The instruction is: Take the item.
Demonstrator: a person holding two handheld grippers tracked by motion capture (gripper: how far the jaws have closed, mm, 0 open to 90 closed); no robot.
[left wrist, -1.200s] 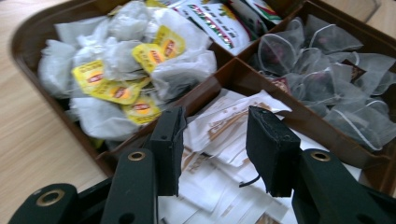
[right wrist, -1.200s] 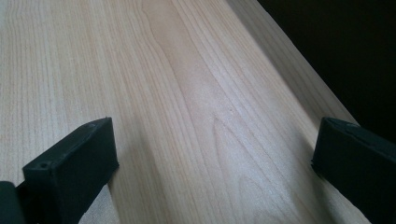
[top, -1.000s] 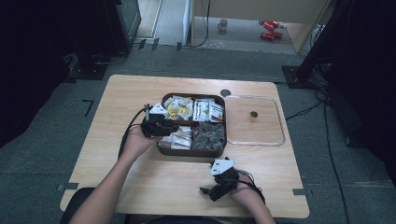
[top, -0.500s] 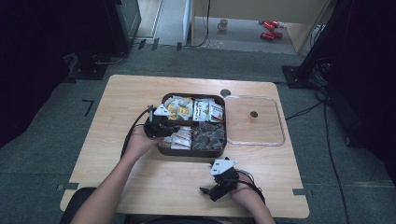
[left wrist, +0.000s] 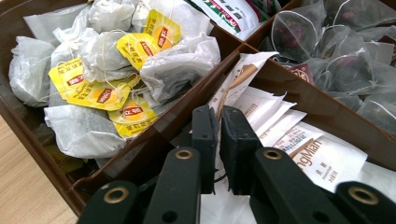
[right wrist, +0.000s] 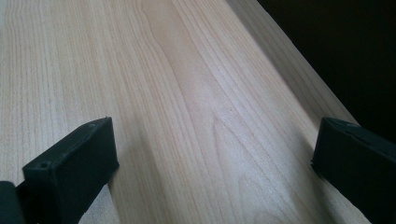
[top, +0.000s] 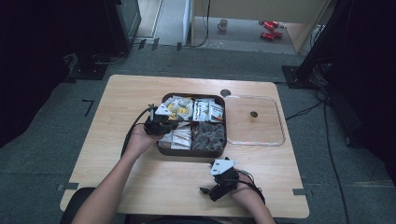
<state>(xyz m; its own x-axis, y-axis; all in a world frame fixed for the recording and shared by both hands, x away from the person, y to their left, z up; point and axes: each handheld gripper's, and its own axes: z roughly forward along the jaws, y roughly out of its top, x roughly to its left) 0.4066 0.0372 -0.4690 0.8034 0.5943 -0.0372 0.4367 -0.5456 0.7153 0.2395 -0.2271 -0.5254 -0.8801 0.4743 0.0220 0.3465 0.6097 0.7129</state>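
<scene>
A white paper sachet (left wrist: 261, 116) in the near-left compartment of the brown divided box (top: 192, 151) is pinched by the left hand-held gripper (left wrist: 219, 140), whose jaws have just been closing on its edge. Neighbouring sachets (left wrist: 322, 158) could be dragged out, since they overlap closely. Yellow-tagged tea bags (left wrist: 121, 70) lie beyond the divider. The right hand-held gripper (right wrist: 210, 154) is held apart over the bare surface (right wrist: 187, 93).

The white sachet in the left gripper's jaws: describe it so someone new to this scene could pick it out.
Start at the brown divided box in the middle of the wooden table. Its near-left compartment holds flat white paper sachets standing on edge. The one meant is the white sachet pinched between the left gripper, beside the divider from the yellow-tagged tea bags; its neighbours stand free.
</scene>
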